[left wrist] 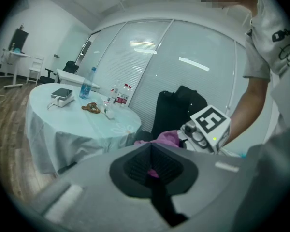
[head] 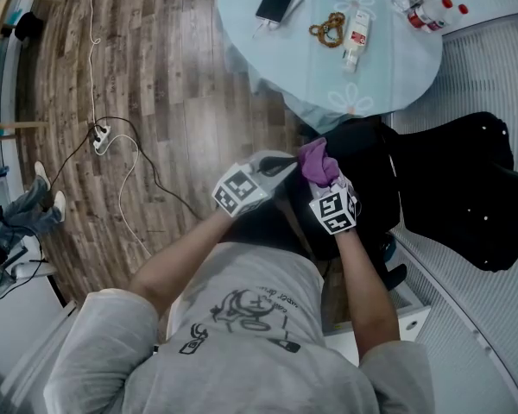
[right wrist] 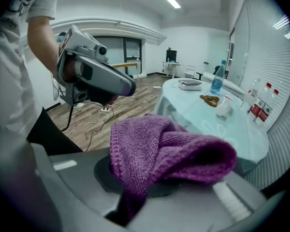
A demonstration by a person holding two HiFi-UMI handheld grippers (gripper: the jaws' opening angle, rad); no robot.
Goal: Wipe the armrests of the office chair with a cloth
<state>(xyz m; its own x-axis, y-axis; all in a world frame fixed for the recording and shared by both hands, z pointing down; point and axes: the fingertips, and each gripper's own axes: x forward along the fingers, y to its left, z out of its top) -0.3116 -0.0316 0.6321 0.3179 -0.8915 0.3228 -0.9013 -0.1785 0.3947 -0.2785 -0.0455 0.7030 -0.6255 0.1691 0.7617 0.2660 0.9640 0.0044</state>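
Folds of purple knitted cloth [right wrist: 169, 151] bulge from the right tool [right wrist: 152, 190].

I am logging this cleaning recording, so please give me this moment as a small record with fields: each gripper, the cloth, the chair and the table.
right gripper: shut on the purple cloth, which folds over its jaws
left gripper: beside the cloth, jaws near together; whether it grips anything is unclear
office chair: black, below and to the right of both grippers; the cloth does not clearly touch it
round table: beyond the chair, with bottles on it
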